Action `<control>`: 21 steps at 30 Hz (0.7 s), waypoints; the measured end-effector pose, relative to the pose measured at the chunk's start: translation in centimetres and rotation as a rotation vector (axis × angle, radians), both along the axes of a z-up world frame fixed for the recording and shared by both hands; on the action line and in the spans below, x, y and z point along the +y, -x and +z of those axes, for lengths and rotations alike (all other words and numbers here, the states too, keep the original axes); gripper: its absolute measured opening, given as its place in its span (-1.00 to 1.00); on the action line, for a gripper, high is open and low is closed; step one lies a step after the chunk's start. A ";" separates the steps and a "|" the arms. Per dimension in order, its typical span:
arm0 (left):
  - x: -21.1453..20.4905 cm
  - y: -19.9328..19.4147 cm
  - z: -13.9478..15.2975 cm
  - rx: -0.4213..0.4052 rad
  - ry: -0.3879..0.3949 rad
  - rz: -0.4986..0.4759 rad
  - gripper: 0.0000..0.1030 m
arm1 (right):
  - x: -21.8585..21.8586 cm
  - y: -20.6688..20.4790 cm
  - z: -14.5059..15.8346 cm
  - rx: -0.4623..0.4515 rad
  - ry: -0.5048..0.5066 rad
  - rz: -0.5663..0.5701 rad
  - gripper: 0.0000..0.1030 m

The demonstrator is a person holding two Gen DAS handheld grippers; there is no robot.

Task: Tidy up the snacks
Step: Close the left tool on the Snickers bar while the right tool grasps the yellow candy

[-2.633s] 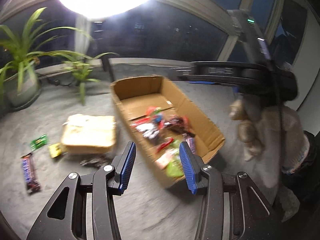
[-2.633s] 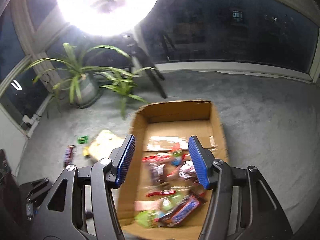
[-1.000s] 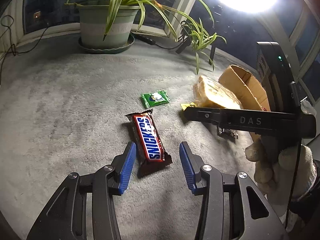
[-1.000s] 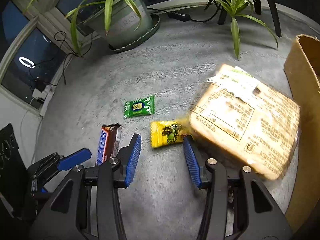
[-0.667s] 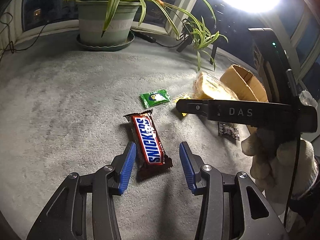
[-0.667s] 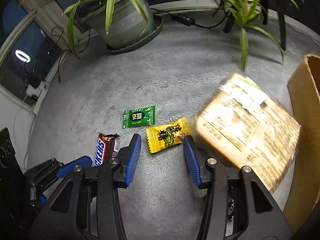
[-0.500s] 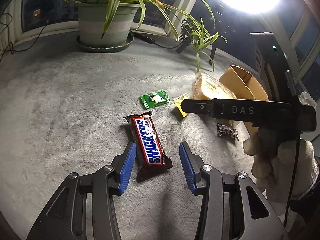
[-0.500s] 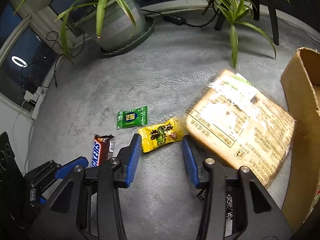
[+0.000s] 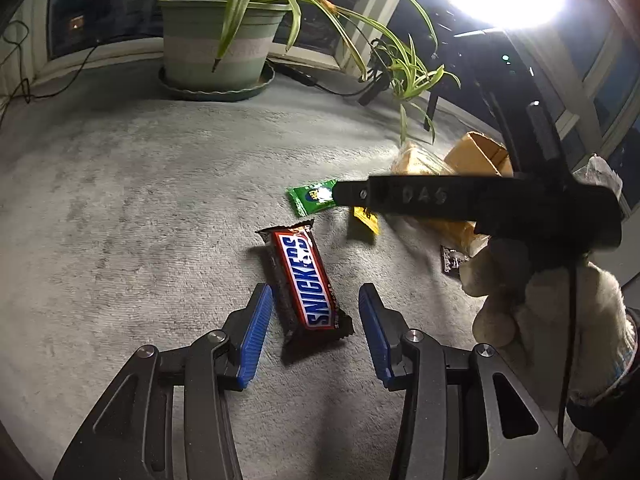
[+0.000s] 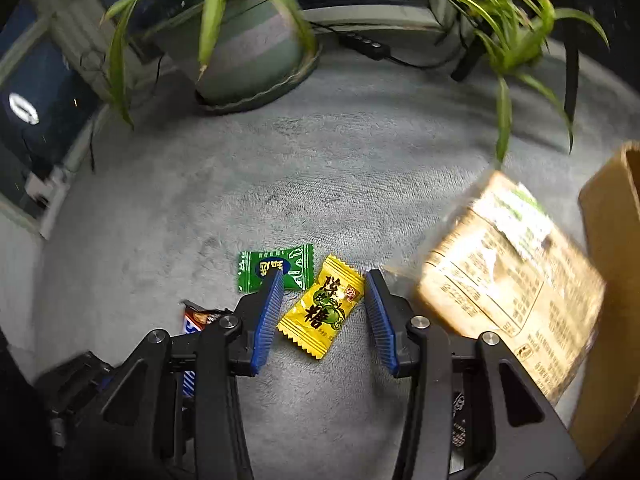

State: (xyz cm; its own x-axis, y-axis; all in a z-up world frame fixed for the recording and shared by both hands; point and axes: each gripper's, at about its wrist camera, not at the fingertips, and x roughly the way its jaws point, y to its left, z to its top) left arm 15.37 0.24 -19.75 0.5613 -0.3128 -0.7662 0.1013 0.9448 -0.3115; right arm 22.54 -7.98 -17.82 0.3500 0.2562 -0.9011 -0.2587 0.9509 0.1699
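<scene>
Between the blue-padded jaws of the left gripper [image 9: 315,326], which stand apart and touch nothing, lies the near end of a brown, red and blue Snickers bar [image 9: 305,280] on the grey carpet [image 9: 120,208]. The right gripper [image 10: 324,316] has its jaws apart too, straddling a yellow crinkle-edged candy packet [image 10: 320,308] that lies flat and slanted. A green candy sachet [image 10: 276,267] sits just beside its left pad, so closing there could catch both wrappers. Thin and flat, the yellow packet may slip out under the pads. The bar lies askew, so a squeeze could twist it free. A tan bread bag [image 10: 516,272], blurred, seems close to the right pad and might be snagged; the cardboard box [image 10: 612,216] waits beyond.
</scene>
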 end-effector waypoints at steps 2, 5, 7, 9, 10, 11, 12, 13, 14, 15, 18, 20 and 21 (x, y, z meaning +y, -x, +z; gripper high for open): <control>0.0 -0.1 -0.1 0.003 0.001 0.004 -0.15 | -0.1 0.2 0.0 0.004 0.008 0.016 -0.25; -0.2 -0.5 -0.2 0.002 0.008 0.007 -0.15 | -1.0 0.4 0.0 0.016 0.001 0.030 -0.46; -0.6 -0.7 -0.2 -0.002 -0.003 -0.003 -0.15 | -1.6 0.4 0.0 0.028 -0.007 0.030 -0.51; -1.1 -1.1 -0.3 0.000 -0.026 -0.011 -0.15 | -2.0 0.5 0.1 0.050 -0.025 0.029 -0.51; -1.2 -1.2 -0.4 0.000 -0.035 -0.011 -0.15 | -1.9 0.8 0.2 0.050 -0.022 0.039 -0.51; -1.3 -1.3 -0.5 0.000 -0.044 -0.005 -0.20 | -1.8 1.0 0.2 0.044 -0.015 0.053 -0.51; -1.3 -1.5 -0.7 0.005 -0.050 0.001 -0.27 | -1.6 1.1 0.1 0.033 -0.003 0.066 -0.51; -1.2 -1.6 -0.8 0.011 -0.054 0.006 -0.30 | -1.3 1.3 0.1 0.025 0.008 0.075 -0.51; -1.2 -1.8 -1.0 0.017 -0.058 0.011 -0.37 | -1.2 1.4 0.1 0.021 0.012 0.081 -0.51; -1.2 -1.8 -1.1 0.013 -0.064 0.013 -0.38 | -1.1 1.5 0.1 0.021 0.009 0.082 -0.51; -1.4 -1.9 -1.0 0.012 -0.091 0.005 -0.42 | -0.4 1.7 0.1 0.029 -0.001 0.098 -0.52; -1.5 -2.0 -1.0 0.008 -0.104 0.000 -0.43 | 0.2 2.0 0.1 0.018 0.018 0.119 -0.53; -1.5 -2.0 -1.0 0.006 -0.103 -0.001 -0.43 | 0.4 2.2 0.1 0.011 0.030 0.130 -0.53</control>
State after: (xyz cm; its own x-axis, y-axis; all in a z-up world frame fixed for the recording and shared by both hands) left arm 17.39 -1.27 -20.74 0.5561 -0.2323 -0.7980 0.1004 0.9719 -0.2130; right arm 20.29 -7.56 -17.74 0.3056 0.2719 -0.9125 -0.3783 0.9141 0.1457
